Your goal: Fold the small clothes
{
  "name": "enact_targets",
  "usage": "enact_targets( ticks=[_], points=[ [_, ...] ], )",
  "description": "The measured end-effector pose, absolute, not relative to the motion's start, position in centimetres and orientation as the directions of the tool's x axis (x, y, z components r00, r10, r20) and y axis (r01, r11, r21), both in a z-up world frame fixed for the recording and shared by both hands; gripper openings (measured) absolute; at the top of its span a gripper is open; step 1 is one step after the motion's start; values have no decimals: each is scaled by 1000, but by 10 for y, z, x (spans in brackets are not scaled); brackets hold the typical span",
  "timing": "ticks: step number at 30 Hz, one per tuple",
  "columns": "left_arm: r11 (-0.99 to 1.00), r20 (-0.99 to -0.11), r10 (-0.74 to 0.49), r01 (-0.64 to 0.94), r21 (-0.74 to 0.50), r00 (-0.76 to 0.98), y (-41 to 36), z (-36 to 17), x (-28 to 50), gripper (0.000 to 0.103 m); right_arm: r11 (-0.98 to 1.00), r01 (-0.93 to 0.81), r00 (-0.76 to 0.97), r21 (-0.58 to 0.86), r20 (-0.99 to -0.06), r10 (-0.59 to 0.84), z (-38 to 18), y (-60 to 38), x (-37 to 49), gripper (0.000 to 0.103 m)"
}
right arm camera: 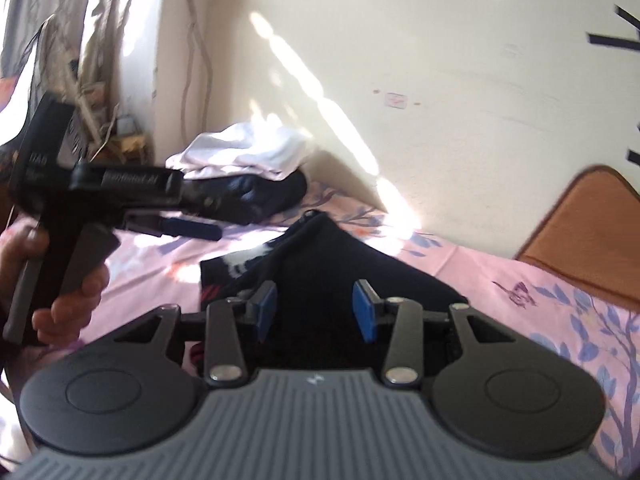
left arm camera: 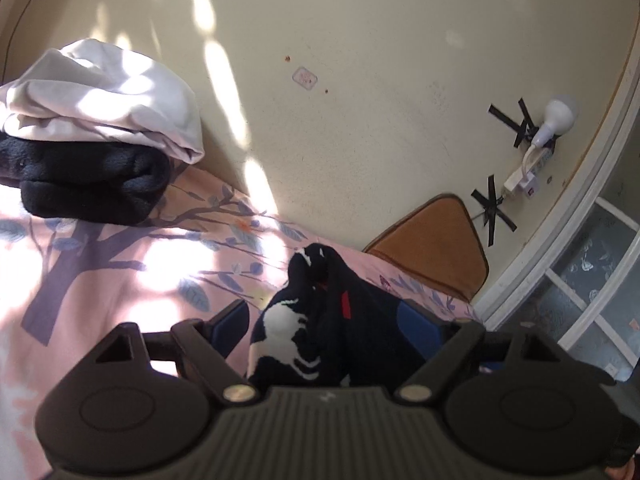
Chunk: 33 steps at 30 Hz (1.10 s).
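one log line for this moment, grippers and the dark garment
left gripper: open | right gripper: open | dark garment: on pink bedsheet, between both jaws, unpinched | folded pile: by wall

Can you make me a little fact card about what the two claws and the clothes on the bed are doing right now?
surface: pink bedsheet with a tree print
garment being folded: dark garment with white and red marks, lying bunched on the sheet
left claw: open, garment between its fingers, pads not pressing it
right claw: open, above the dark garment, not gripping
finished pile: white cloth on top of a black cloth, by the wall
other: brown cushion at the bed's far end
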<state>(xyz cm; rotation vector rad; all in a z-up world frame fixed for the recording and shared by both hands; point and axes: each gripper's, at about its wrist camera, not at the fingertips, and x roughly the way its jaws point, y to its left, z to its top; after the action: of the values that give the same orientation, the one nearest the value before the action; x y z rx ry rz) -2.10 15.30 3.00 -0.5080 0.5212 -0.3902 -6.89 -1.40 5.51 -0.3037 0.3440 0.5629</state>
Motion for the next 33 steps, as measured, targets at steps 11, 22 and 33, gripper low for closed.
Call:
enact_targets(
  ticks=[11, 22, 33],
  points=[
    [829, -519, -485, 182, -529, 704, 138, 9, -13, 91, 879, -459, 778, 127, -422, 467, 40, -83, -43, 85],
    [819, -478, -478, 179, -545, 737, 116, -8, -24, 103, 729, -422, 562, 540, -474, 677, -4, -93, 19, 89],
    [857, -503, -436, 173, -486, 746, 105, -4, -23, 103, 710, -467, 570, 527, -435, 697, -11, -88, 59, 91]
  ],
)
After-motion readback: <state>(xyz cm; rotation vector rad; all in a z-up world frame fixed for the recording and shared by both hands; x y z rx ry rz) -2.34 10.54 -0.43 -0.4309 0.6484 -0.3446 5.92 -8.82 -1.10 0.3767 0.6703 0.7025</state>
